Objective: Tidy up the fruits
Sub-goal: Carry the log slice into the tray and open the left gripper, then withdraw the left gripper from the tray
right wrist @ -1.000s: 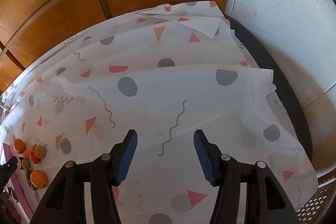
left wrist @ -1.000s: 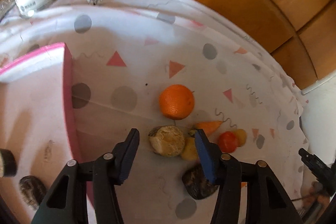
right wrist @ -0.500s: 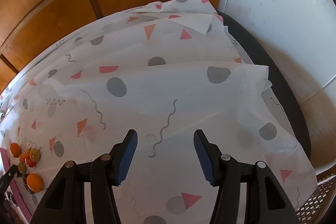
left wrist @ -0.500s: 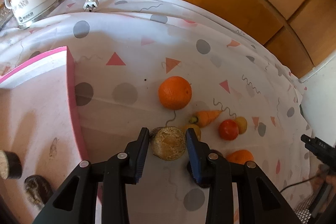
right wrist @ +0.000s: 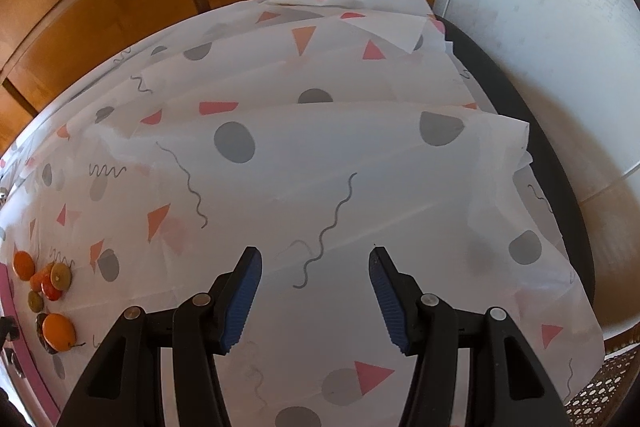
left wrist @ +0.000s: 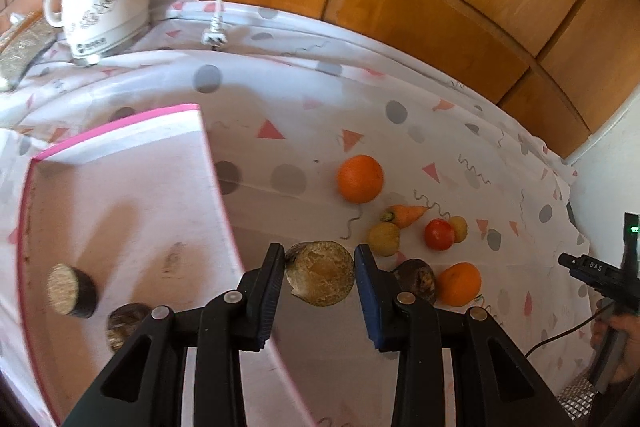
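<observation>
My left gripper [left wrist: 320, 273] is shut on a round brownish fruit [left wrist: 320, 273] and holds it above the cloth, next to the right wall of a pink-rimmed tray [left wrist: 208, 163]. Two dark fruits [left wrist: 72, 291] lie in the tray. On the cloth to the right lie a large orange [left wrist: 360, 178], a small carrot [left wrist: 406, 215], a yellowish fruit [left wrist: 384, 238], a red tomato [left wrist: 439, 234], a dark fruit [left wrist: 416, 279] and a second orange [left wrist: 459, 284]. My right gripper [right wrist: 316, 293] is open and empty over bare cloth; the fruit pile [right wrist: 50, 283] shows at its far left.
A white kettle [left wrist: 100, 11] with cord and plug [left wrist: 214, 35] stands at the back left. Wood panelling runs behind the table. The right gripper's body [left wrist: 600, 271] shows at the right edge. The patterned tablecloth [right wrist: 320, 155] ends at the dark table edge [right wrist: 560, 187] on the right.
My left gripper closed on the brownish fruit, lifted it off the cloth and moved left toward the tray. The right gripper stayed open and shifted slightly.
</observation>
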